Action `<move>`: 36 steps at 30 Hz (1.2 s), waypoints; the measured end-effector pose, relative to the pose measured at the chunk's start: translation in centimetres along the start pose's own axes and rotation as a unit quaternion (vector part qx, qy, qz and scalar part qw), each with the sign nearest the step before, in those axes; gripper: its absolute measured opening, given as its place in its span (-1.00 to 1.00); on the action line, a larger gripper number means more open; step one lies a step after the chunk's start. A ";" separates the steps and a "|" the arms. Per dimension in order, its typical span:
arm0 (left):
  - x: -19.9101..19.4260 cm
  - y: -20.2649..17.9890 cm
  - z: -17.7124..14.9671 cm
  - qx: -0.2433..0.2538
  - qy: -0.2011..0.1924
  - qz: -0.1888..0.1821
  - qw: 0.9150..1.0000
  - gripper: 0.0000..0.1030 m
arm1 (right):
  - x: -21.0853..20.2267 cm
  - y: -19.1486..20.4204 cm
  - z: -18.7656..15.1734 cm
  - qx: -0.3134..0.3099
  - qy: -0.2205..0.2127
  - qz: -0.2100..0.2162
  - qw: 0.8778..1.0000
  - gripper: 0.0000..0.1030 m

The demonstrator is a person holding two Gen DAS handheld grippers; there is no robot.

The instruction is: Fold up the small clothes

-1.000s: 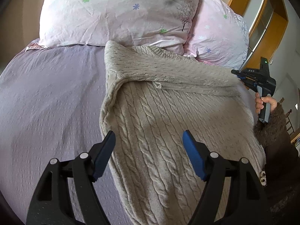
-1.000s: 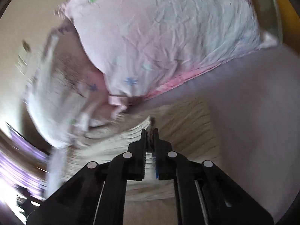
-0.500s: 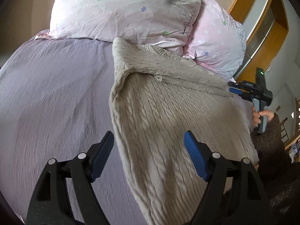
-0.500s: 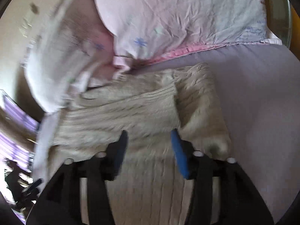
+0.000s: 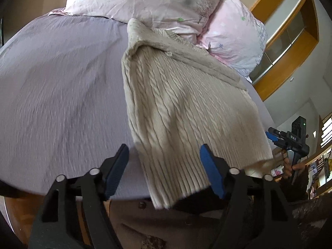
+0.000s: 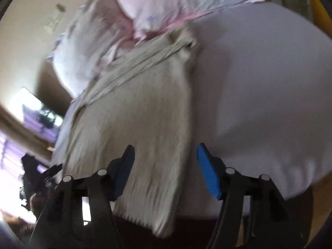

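A beige cable-knit sweater point(image 5: 182, 108) lies flat on the lilac bed, sleeves folded across its top, ribbed hem hanging over the near bed edge. It also shows in the right wrist view point(image 6: 141, 120), blurred. My left gripper point(image 5: 164, 168) is open and empty, just above the hem's left corner. My right gripper point(image 6: 164, 166) is open and empty above the hem's right side. The right gripper also shows in the left wrist view point(image 5: 290, 139), held by a hand past the sweater's right edge.
Two pink flowered pillows point(image 5: 157, 2) lie at the head of the bed, touching the sweater's top. The lilac bedsheet point(image 5: 58, 95) spreads left of the sweater and right of it point(image 6: 259, 95). A wooden cabinet point(image 5: 290, 41) stands at the far right.
My right gripper let go of the sweater's folded sleeve, opened, and pulled back to the hem end. My left gripper also drew back toward the near bed edge, staying open.
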State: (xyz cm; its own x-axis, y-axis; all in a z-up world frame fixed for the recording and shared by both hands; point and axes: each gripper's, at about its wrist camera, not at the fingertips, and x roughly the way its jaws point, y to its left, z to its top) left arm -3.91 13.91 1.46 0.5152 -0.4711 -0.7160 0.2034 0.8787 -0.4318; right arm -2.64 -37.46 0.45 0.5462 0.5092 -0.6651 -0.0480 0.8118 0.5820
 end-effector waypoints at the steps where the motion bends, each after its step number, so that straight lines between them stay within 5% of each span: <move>1: -0.1 -0.4 -0.6 -0.001 0.004 -0.005 1.000 0.11 | 0.0 0.3 -0.9 -0.004 0.006 0.017 1.000 0.14; 4: 0.0 -1.0 -1.5 0.000 0.005 -0.004 1.000 -0.30 | 0.3 0.9 -2.8 -0.015 0.023 0.060 0.998 -0.28; 6: 0.6 -1.1 -1.7 -0.005 0.015 -0.009 1.000 -0.76 | 0.9 0.9 -3.5 -0.013 0.035 0.077 0.996 -0.83; 9: 0.8 -1.0 -1.4 -0.011 0.008 -0.022 1.000 -0.79 | 0.7 0.6 -2.9 -0.002 0.014 0.111 0.994 -0.83; 15: -1.1 -1.0 2.3 -0.007 -0.057 -0.072 0.996 -0.81 | -2.6 1.9 1.7 -0.007 -0.096 0.170 0.981 -0.84; 22: 1.0 1.1 16.2 -0.036 -0.156 -0.063 0.985 -0.82 | -0.4 1.4 13.9 0.016 -0.179 0.187 0.966 -0.84; 25: 5.1 1.9 21.6 -0.058 -0.167 -0.036 0.984 -0.82 | 3.9 0.2 20.0 0.045 -0.192 0.150 0.969 -0.84; 29: 12.8 4.0 27.0 -0.078 -0.112 0.020 0.990 -0.81 | 12.7 -2.7 25.8 0.105 -0.131 0.037 0.985 -0.81; 31: 13.3 5.4 27.3 -0.112 -0.102 -0.009 0.988 -0.71 | 14.7 -3.7 26.4 0.126 -0.104 0.024 0.986 -0.62; 32: 12.7 5.9 27.1 -0.119 -0.111 -0.018 0.987 -0.57 | 15.1 -4.2 26.2 0.139 -0.099 0.040 0.985 -0.15; 33: 11.8 6.3 26.7 -0.121 -0.120 -0.020 0.985 -0.21 | 14.7 -4.4 26.0 0.140 -0.109 0.051 0.983 0.51; 35: 10.0 7.0 25.6 -0.123 -0.125 -0.022 0.984 0.15 | 12.7 -4.3 25.3 0.127 -0.156 0.063 0.977 0.91; 36: 9.6 7.1 25.2 -0.125 -0.119 -0.021 0.985 0.22 | 11.7 -4.1 25.2 0.117 -0.173 0.066 0.976 0.91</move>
State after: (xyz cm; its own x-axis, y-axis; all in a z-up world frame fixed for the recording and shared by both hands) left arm 23.48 17.56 5.32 0.6974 -0.4498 -0.5580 0.0339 0.7983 -0.6013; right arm 25.05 -41.99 2.06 0.7994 0.4459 -0.4027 0.0329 0.6368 0.7703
